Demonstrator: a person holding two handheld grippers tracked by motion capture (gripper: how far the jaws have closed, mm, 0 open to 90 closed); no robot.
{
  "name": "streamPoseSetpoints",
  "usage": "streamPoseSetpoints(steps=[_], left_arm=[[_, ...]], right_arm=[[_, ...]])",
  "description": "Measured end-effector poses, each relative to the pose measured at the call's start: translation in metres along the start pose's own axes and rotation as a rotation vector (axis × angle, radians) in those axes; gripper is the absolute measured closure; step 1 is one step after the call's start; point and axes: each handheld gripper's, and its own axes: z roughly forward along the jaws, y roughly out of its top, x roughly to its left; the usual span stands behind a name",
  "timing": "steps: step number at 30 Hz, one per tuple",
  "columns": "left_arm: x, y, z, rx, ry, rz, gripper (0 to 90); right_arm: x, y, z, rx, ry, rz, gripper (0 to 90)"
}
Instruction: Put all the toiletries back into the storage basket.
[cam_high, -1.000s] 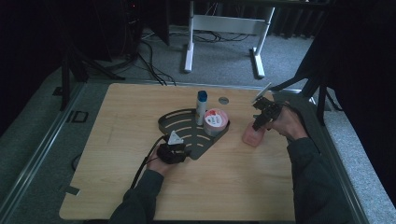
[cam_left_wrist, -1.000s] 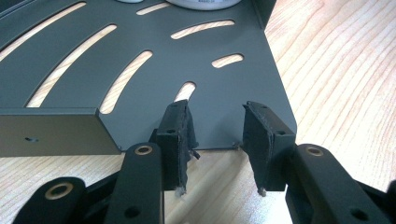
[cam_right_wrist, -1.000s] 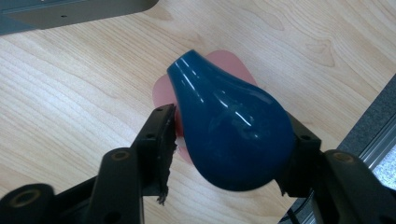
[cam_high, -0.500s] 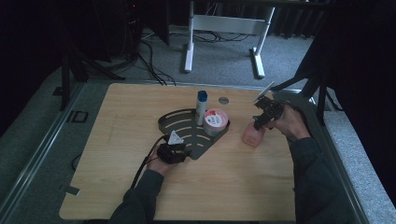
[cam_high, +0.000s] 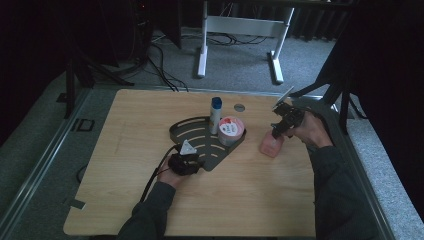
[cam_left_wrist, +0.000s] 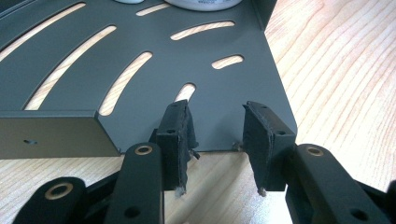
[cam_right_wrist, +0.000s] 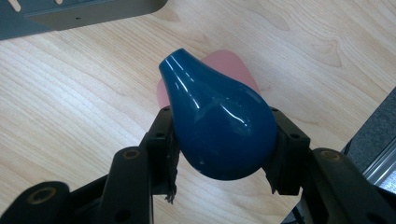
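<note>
A pink bottle (cam_high: 271, 145) stands on the wooden table (cam_high: 125, 130) at the right, topped by a glossy blue pump head (cam_right_wrist: 215, 126). My right gripper (cam_high: 281, 126) comes down on it from above, and in the right gripper view that gripper (cam_right_wrist: 222, 140) is shut on the blue head, the pink body (cam_right_wrist: 229, 63) showing beneath. A dark slotted tray (cam_high: 192, 135) lies mid-table. My left gripper (cam_high: 186, 162) sits at its near corner; its jaws (cam_left_wrist: 217, 121) stand open at the tray's front edge (cam_left_wrist: 140, 70), nothing between them.
On the tray stand a white bottle with a blue cap (cam_high: 216, 114) and a round pink-lidded tub (cam_high: 230, 130). A small grey disc (cam_high: 239, 107) lies on the table behind them. The table's right edge is close to the pink bottle.
</note>
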Motion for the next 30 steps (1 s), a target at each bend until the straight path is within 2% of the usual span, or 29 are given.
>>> streamPoseSetpoints(steps=[9,30], left_arm=[[-0.0002,0.0001,0.0000,0.001,0.001,0.000,60.5],[0.0003,0.0005,0.0007,-0.003,-0.003,-0.004,60.6]], right_arm=[[-0.0004,0.0024,-0.0044,-0.024,0.001,-0.011,50.5],[0.0075,0.0018,-0.0082,-0.021,-0.026,-0.044,52.8]])
